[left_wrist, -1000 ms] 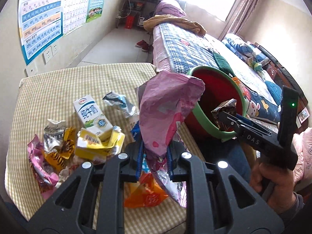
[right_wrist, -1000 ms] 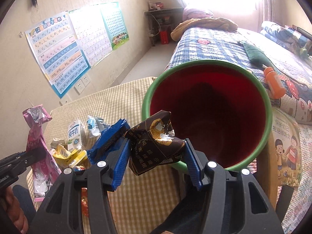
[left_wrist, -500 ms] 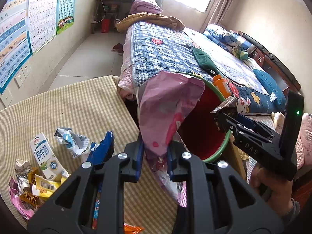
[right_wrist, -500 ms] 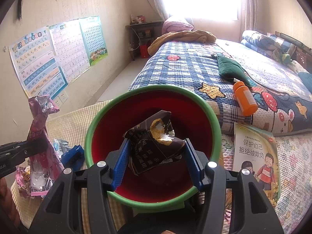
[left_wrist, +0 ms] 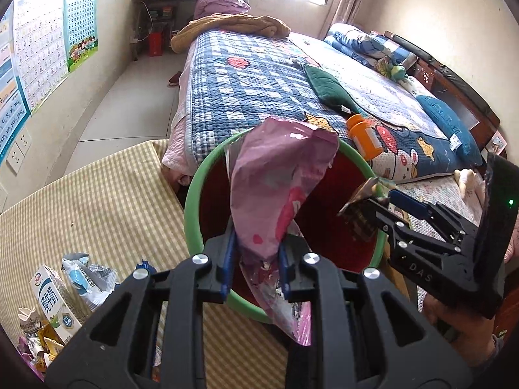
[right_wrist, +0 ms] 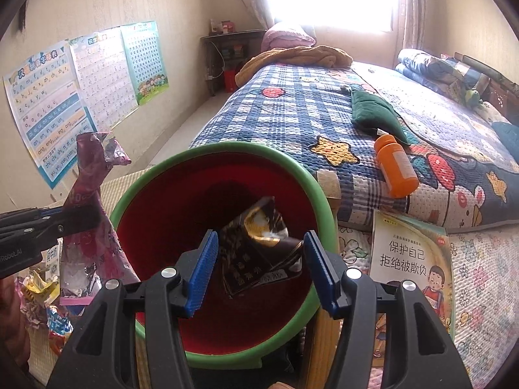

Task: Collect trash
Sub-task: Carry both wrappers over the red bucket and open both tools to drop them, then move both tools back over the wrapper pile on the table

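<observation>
The pink wrapper (left_wrist: 275, 191) stands up out of the left hand-held gripper (left_wrist: 254, 259), pinched low down between the narrow blue pads (left_wrist: 227, 265), which are easing apart while the foil is between them; its crumpled top leans over the green rim of the red bucket (left_wrist: 194, 194). The dark brown wrapper (right_wrist: 256, 249) hangs over the mouth of that bucket (right_wrist: 136, 191) between the pads of the right hand-held gripper (right_wrist: 259, 269), whose jaws stand mid-wide and are opening; there is a sliver of gap at the left pad (whether the right pad touches the foil cannot be told). More trash lies on the yellow checked desk (left_wrist: 107, 207) to the left: a milk carton (left_wrist: 53, 301), a blue-white wrapper (left_wrist: 87, 272) and a heap of yellow and pink packets (left_wrist: 39, 340). Behind the bucket is a bed with a blue checked quilt (right_wrist: 292, 113), an orange bottle (right_wrist: 395, 168) on it, and a picture book (right_wrist: 412, 259) beside the bucket
</observation>
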`<state>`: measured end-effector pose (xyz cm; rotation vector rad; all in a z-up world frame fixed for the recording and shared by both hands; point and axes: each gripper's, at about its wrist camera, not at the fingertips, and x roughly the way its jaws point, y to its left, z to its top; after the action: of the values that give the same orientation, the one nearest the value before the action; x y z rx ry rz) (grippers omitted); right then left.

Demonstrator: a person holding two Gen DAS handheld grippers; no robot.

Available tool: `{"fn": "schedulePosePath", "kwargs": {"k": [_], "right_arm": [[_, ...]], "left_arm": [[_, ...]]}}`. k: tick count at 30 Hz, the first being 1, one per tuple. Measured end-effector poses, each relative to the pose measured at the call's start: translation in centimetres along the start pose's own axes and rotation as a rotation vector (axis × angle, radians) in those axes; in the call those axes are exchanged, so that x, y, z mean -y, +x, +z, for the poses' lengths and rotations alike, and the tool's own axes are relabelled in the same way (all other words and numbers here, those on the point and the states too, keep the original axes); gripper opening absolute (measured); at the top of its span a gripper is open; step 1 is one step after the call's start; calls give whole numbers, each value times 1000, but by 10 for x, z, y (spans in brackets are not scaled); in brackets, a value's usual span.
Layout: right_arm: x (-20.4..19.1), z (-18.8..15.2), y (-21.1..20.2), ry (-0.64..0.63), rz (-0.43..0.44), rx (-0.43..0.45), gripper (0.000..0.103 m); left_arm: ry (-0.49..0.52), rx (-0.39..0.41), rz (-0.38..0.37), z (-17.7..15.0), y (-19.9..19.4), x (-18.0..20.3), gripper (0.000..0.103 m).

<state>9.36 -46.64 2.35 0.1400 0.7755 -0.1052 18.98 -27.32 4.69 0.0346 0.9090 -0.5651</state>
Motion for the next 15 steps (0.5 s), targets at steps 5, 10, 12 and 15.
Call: {"fn": "schedulePosePath", "kwargs": {"k": [5, 10, 12, 15], "right_arm": [[3, 0, 1, 4, -7, 5, 78], [0, -4, 2, 2, -13, -4, 89], [-2, -6, 1, 1, -11, -8, 93], [-8, -9, -3, -1, -2, -15, 94]], "left_arm": [[-9, 3, 24, -4, 2, -3, 69], [-28, 12, 51, -8, -6, -11, 85], [-38, 18, 64, -12, -12, -17, 89], [-56, 16, 75, -20, -21, -25, 92]]}}
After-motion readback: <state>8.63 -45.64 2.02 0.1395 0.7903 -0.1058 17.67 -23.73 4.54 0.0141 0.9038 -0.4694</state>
